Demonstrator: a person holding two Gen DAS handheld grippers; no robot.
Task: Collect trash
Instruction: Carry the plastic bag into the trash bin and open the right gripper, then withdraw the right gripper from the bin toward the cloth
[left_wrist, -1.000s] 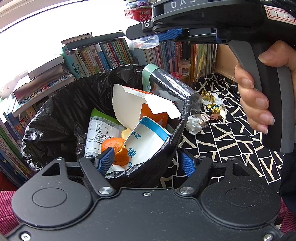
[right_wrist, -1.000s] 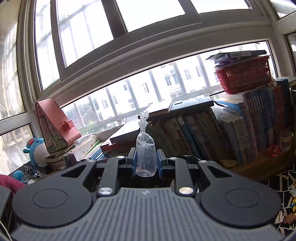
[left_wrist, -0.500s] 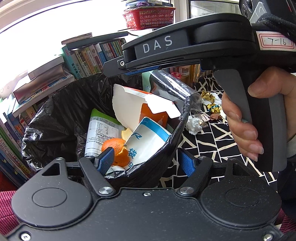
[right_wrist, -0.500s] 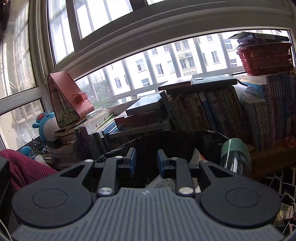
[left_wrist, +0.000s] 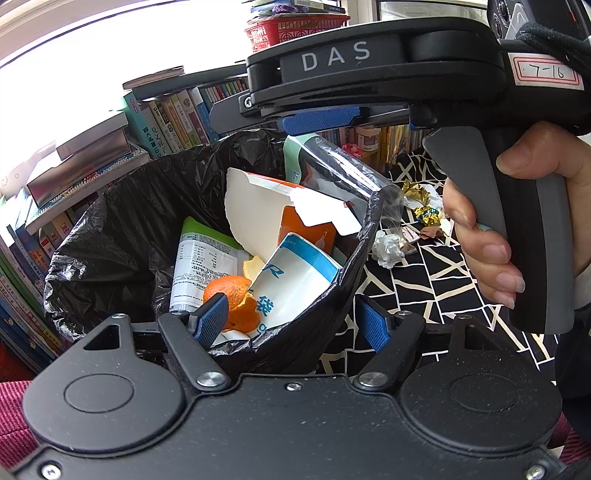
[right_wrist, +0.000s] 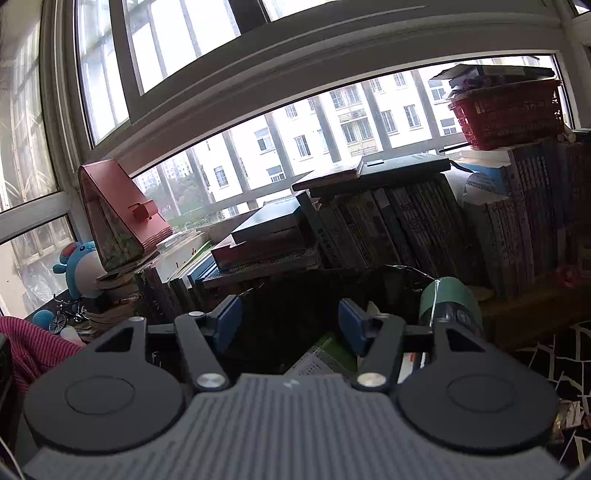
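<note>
trash fills a bin lined with a black bag (left_wrist: 110, 229), which stands on a black-and-white patterned cloth (left_wrist: 424, 280) in front of a row of books (left_wrist: 173, 118). inside the bag lie a torn white and orange carton (left_wrist: 266, 210), a blue and white paper cup (left_wrist: 295, 273), orange peel (left_wrist: 232, 295), a printed green and white packet (left_wrist: 199, 262) and a clear plastic bottle with a pale green label (left_wrist: 332, 166) leaning on the far rim. the left tongs (left_wrist: 291, 321) straddle the near rim of the bag, about half spread, 1 blue pad inside the bin by the peel and the other outside over the cloth; whether the pads press on the rim cannot be told from this view. the right tongs (right_wrist: 288, 325) hover over the dark mouth of the bag (right_wrist: 295, 295) with their jaws opening and nothing between them; in the left wrist view they appear from the side above the bin, marked "das", gripped by the right hand (left_wrist: 495, 221). on the cloth beyond the bin lie more pieces of trash: a crumpled white paper ball (left_wrist: 386, 247), gold foil wrappers (left_wrist: 424, 214) and a brown scrap (left_wrist: 432, 230). the right wrist view shows a red basket (right_wrist: 509, 114) on top of the books, a window (right_wrist: 295, 110) behind them, and a blue plush toy (right_wrist: 79, 266) on the sill to the left.
</note>
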